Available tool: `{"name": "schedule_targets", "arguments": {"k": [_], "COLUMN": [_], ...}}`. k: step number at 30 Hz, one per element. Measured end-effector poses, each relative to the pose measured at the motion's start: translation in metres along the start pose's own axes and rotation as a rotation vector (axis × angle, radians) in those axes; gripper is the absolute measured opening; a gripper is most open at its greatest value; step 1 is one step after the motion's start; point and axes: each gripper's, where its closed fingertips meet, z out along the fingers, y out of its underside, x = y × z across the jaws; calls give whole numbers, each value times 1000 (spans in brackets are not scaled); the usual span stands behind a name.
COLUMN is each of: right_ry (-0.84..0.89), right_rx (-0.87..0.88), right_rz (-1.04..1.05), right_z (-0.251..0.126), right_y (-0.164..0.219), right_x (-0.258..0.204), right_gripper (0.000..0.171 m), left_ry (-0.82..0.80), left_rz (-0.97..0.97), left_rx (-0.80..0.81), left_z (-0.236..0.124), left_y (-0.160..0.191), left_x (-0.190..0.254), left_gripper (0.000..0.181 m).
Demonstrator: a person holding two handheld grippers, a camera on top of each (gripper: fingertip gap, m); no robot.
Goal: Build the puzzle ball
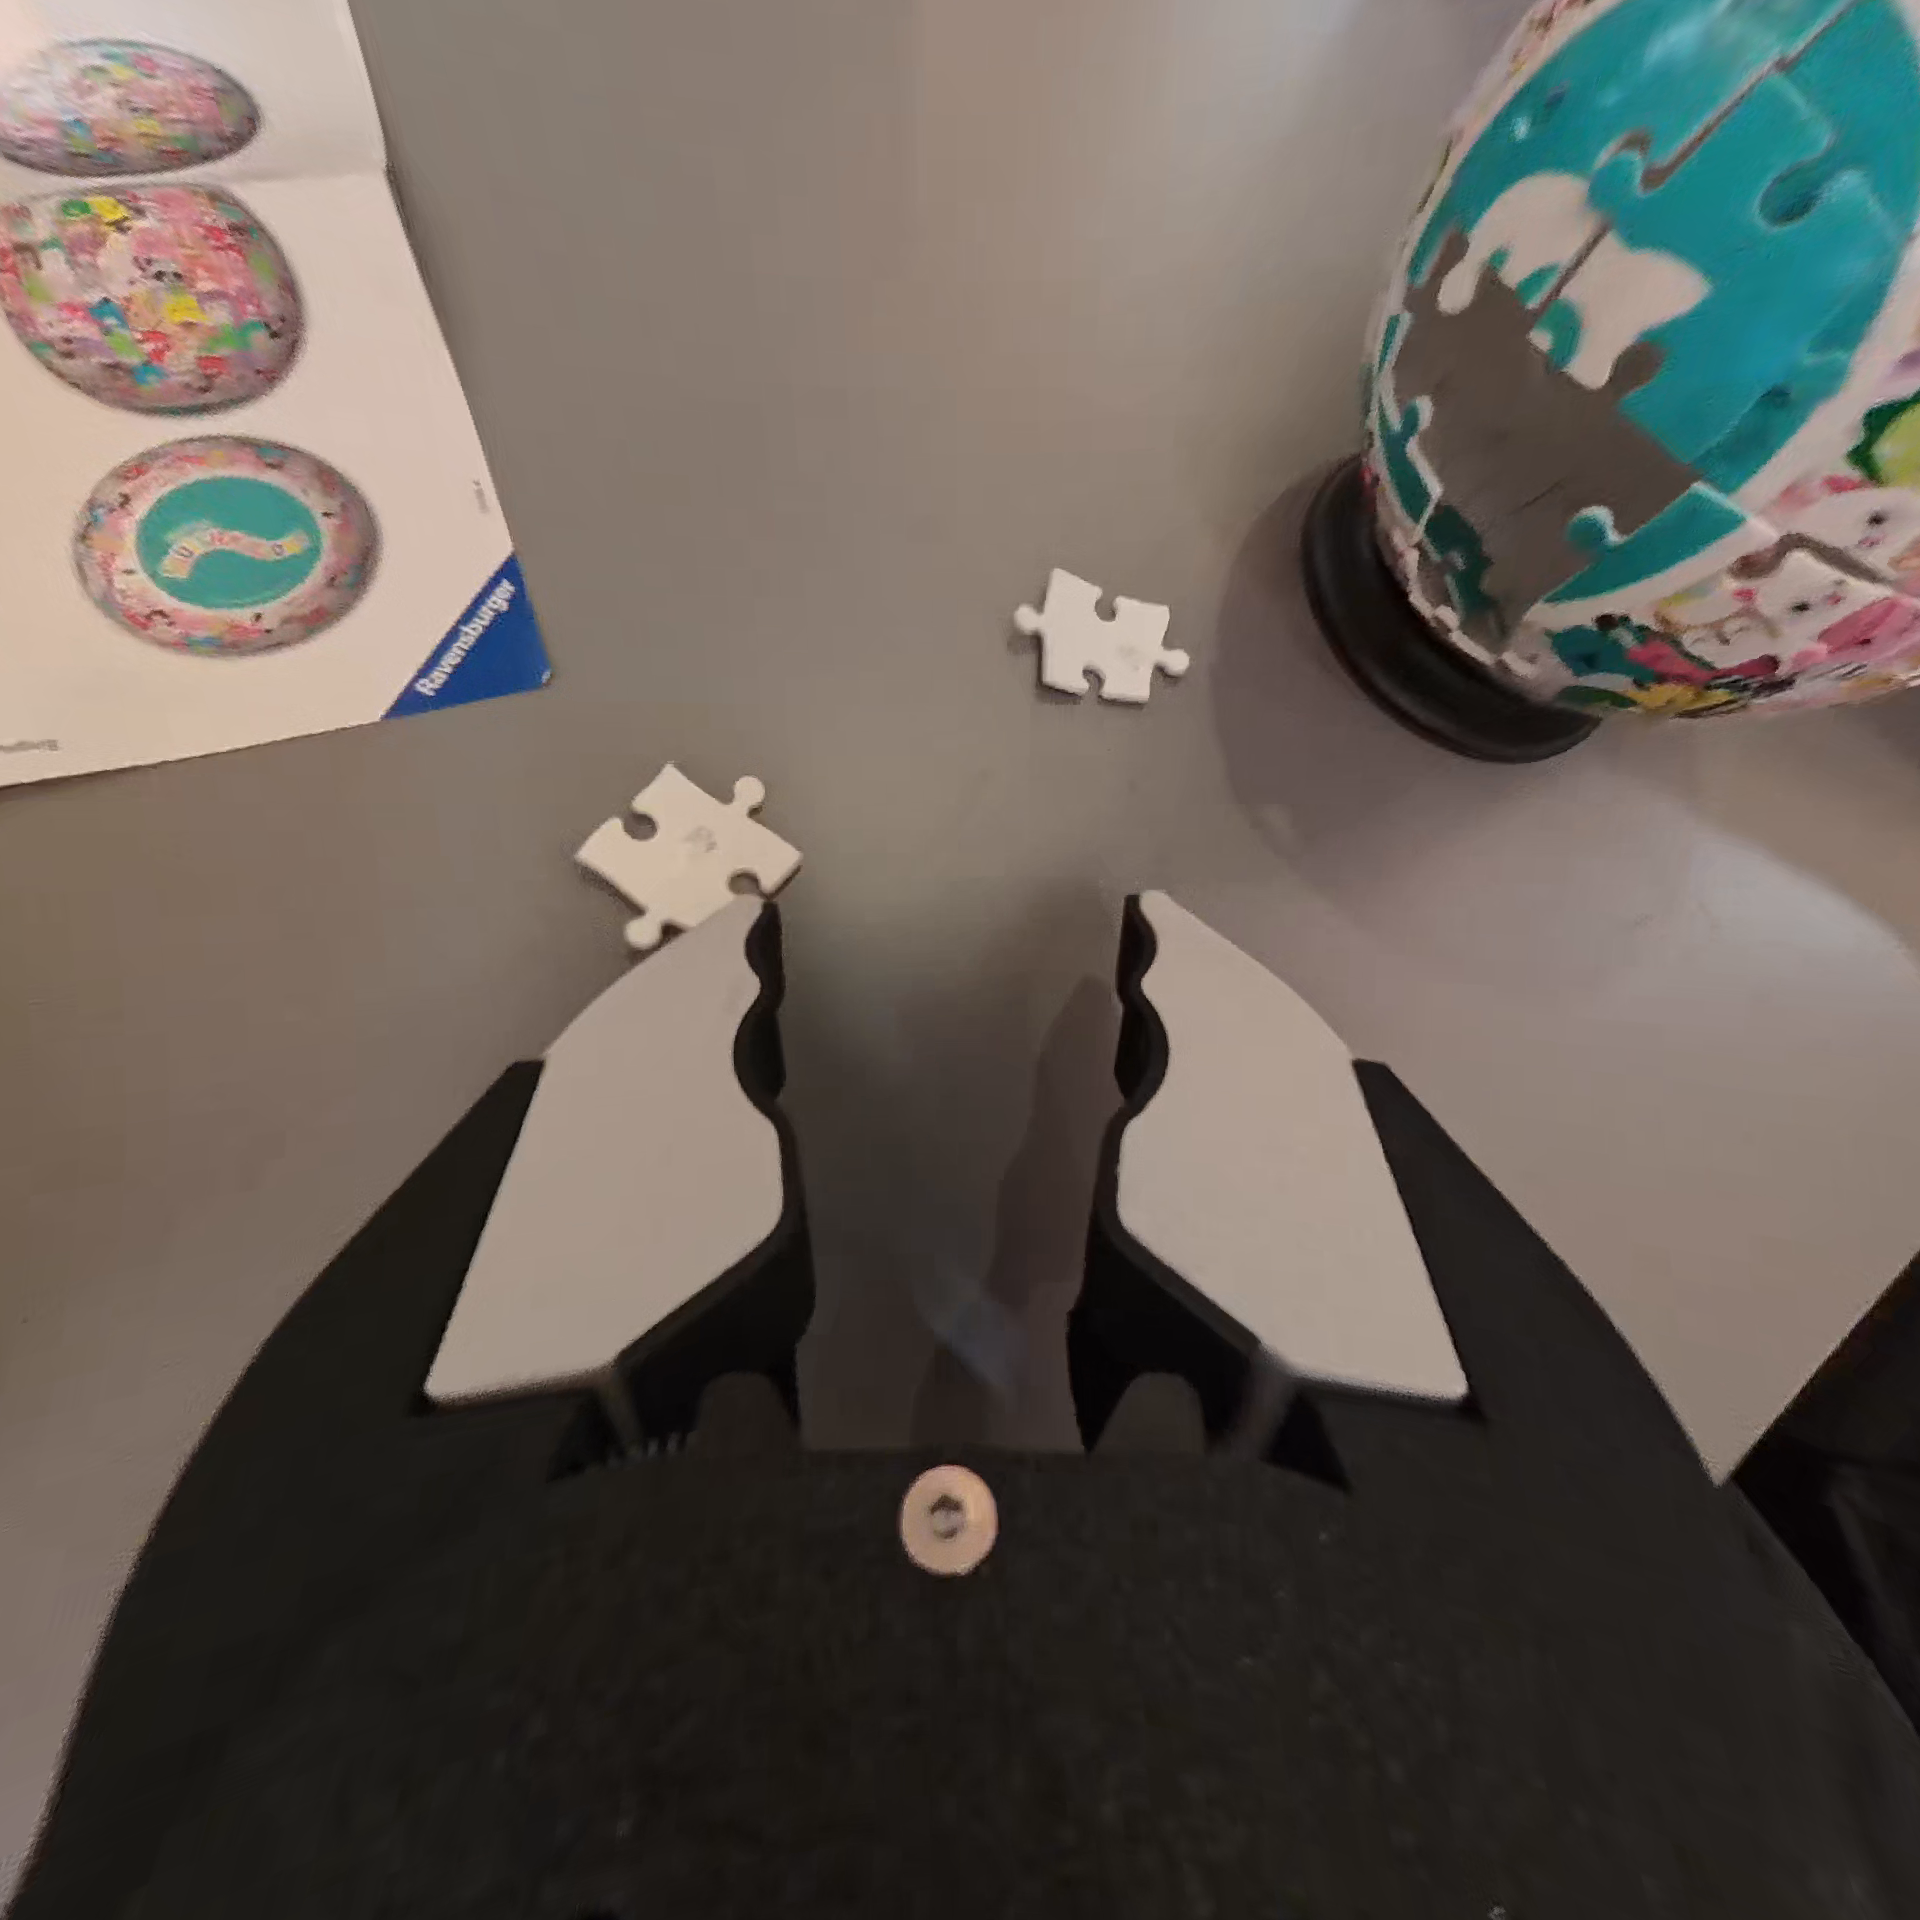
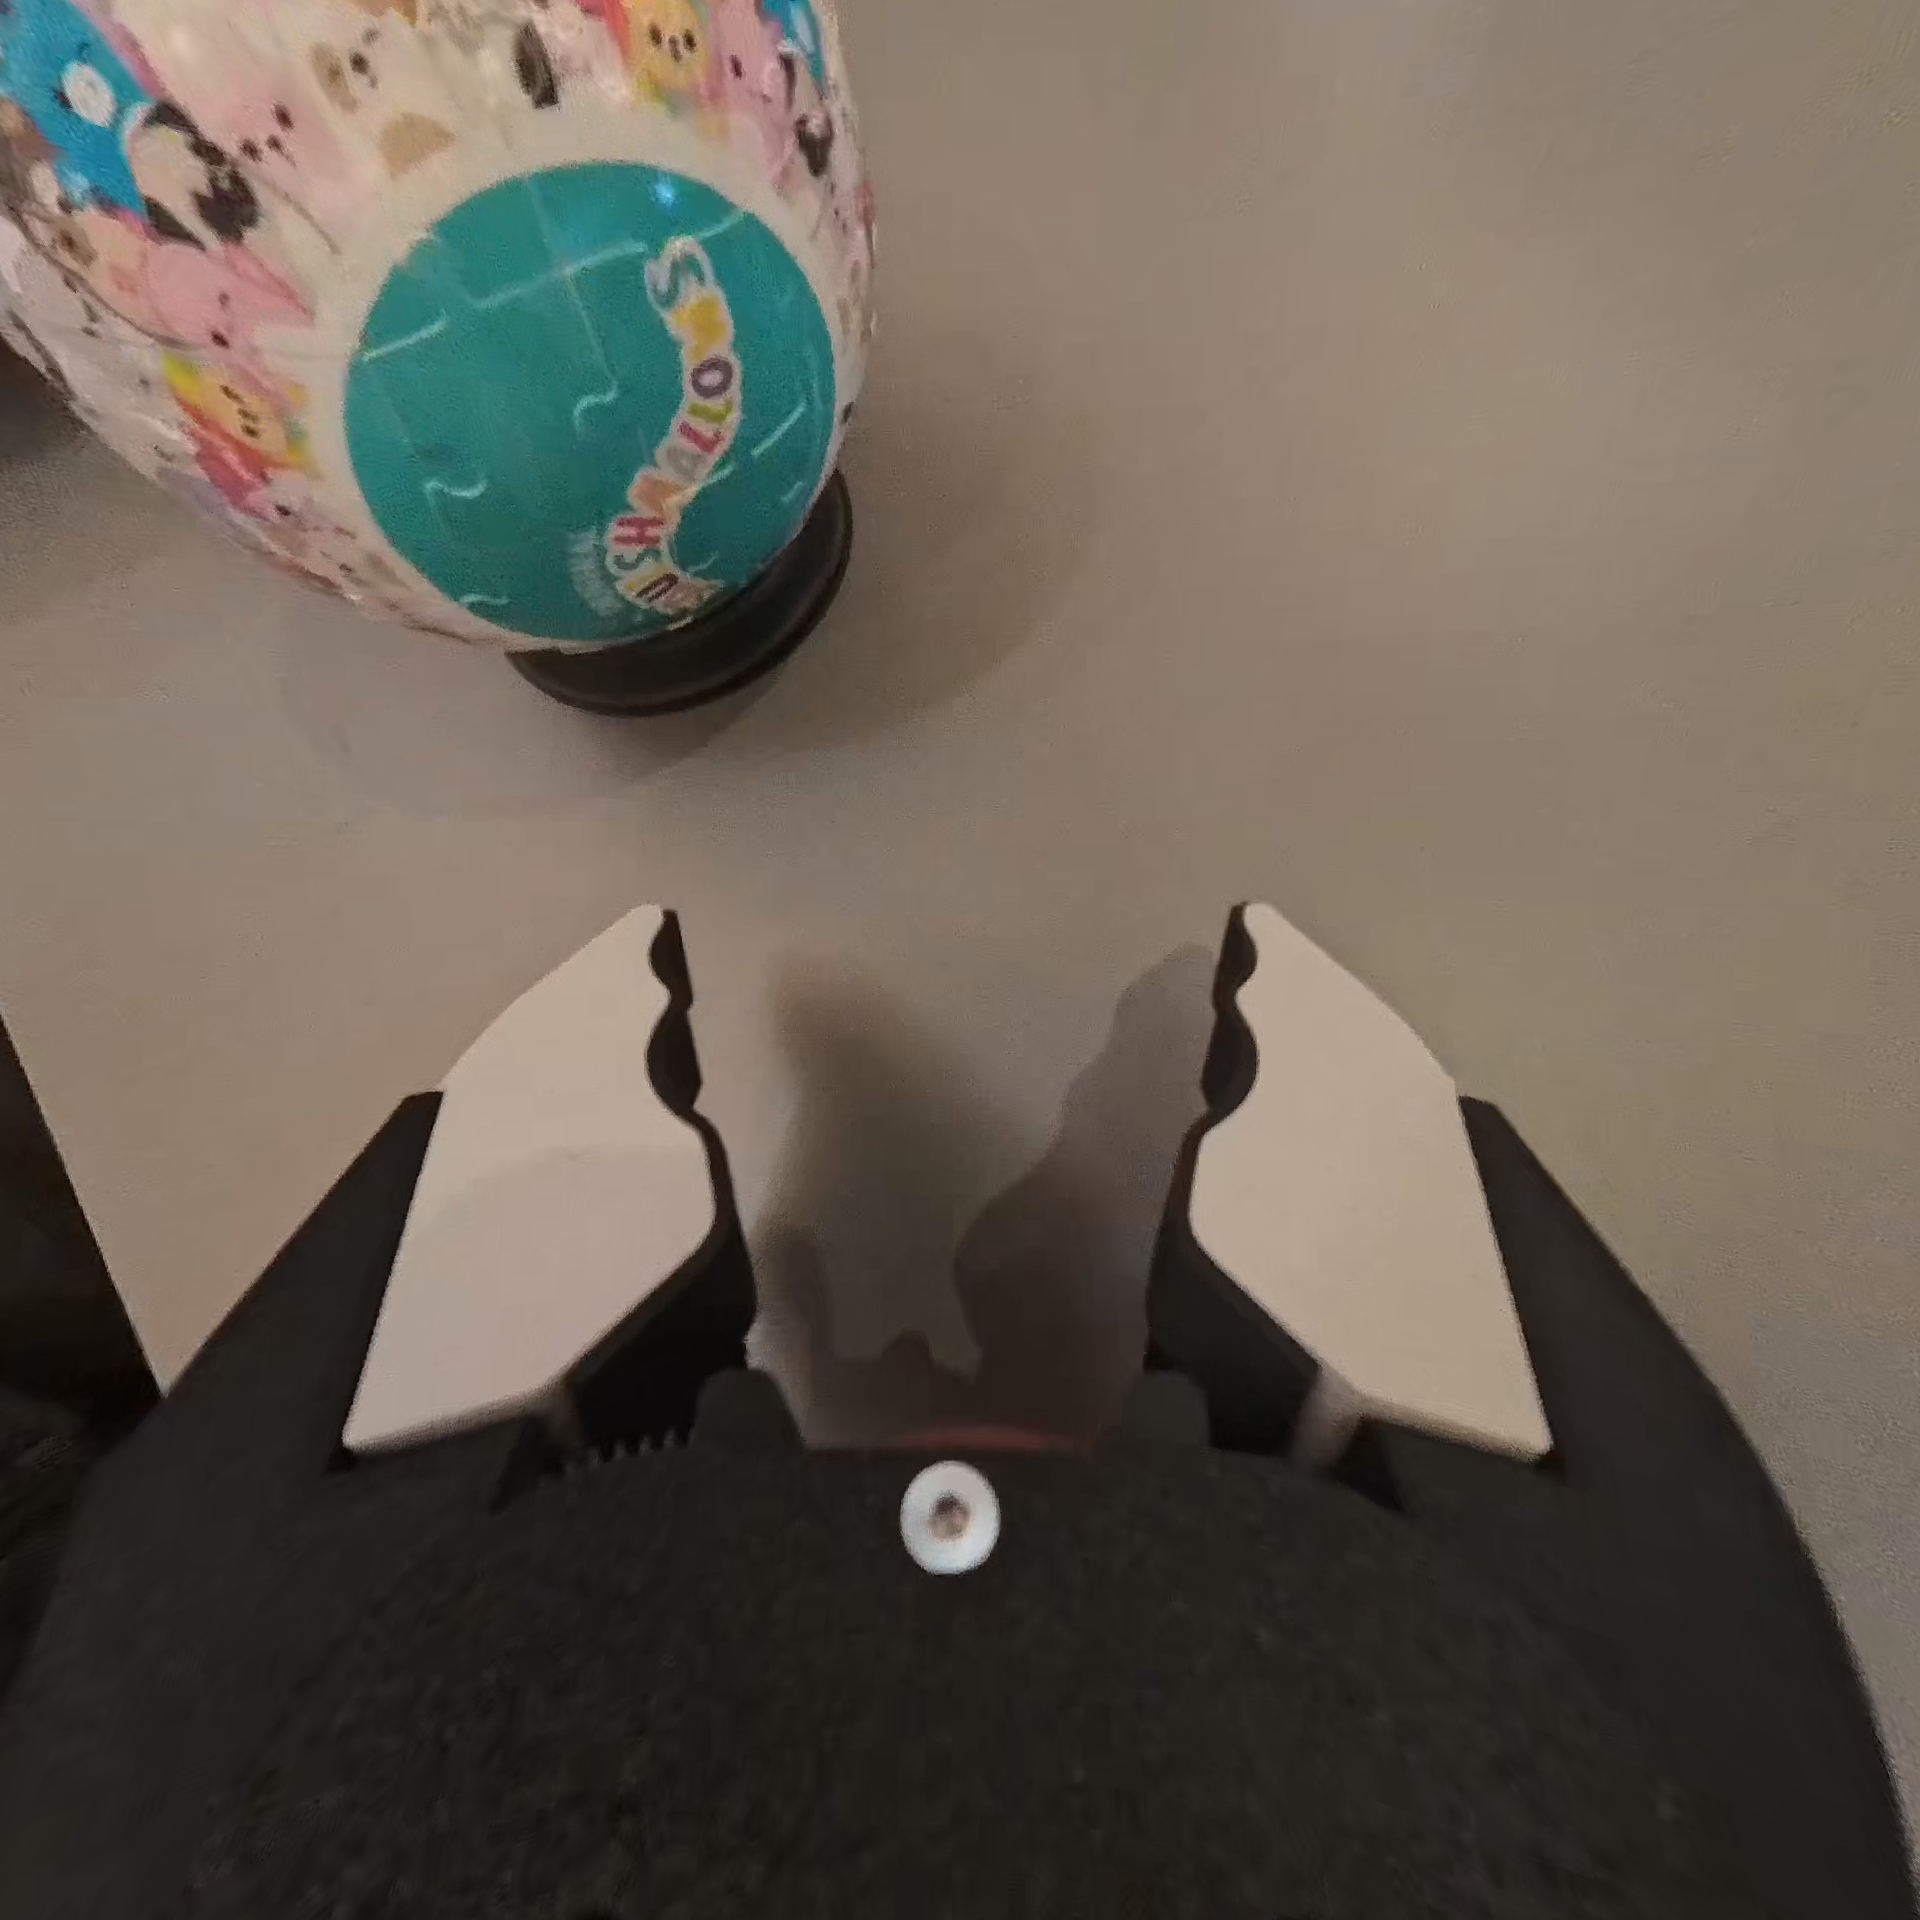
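Note:
The puzzle ball (image 1: 1704, 343) stands on a black ring stand (image 1: 1423, 665) at the right of the left wrist view. It is teal and many-coloured, with a grey gap (image 1: 1527, 436) where pieces are absent. Two white pieces lie face down on the grey table: one (image 1: 1101, 636) near the stand, one (image 1: 688, 850) just ahead of my left gripper's left fingertip. My left gripper (image 1: 951, 914) is open and empty. In the right wrist view the ball (image 2: 499, 343) sits at the upper left on its stand (image 2: 707, 644). My right gripper (image 2: 951, 920) is open and empty, short of it.
A white instruction sheet (image 1: 208, 395) with ball pictures lies at the upper left of the left wrist view. The grey table (image 1: 883, 312) ends at an edge at the lower right (image 1: 1787, 1382). A dark area shows past the table edge at the lower left of the right wrist view (image 2: 52, 1195).

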Motion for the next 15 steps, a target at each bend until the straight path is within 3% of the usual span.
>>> {"name": "schedule_targets", "arguments": {"k": [9, 15], "right_ry": [69, 58], "right_rx": [39, -76], "right_rz": [51, 33], "right_z": [-5, 6], "right_y": [-2, 10], "right_x": [13, 11], "right_gripper": [99, 104], "left_ry": [-93, -144], "left_rz": [89, 160], "left_rx": [-42, -58], "left_z": [12, 14], "left_y": [0, 3], "left_x": [-3, -1], "left_gripper": [68, 71]}}
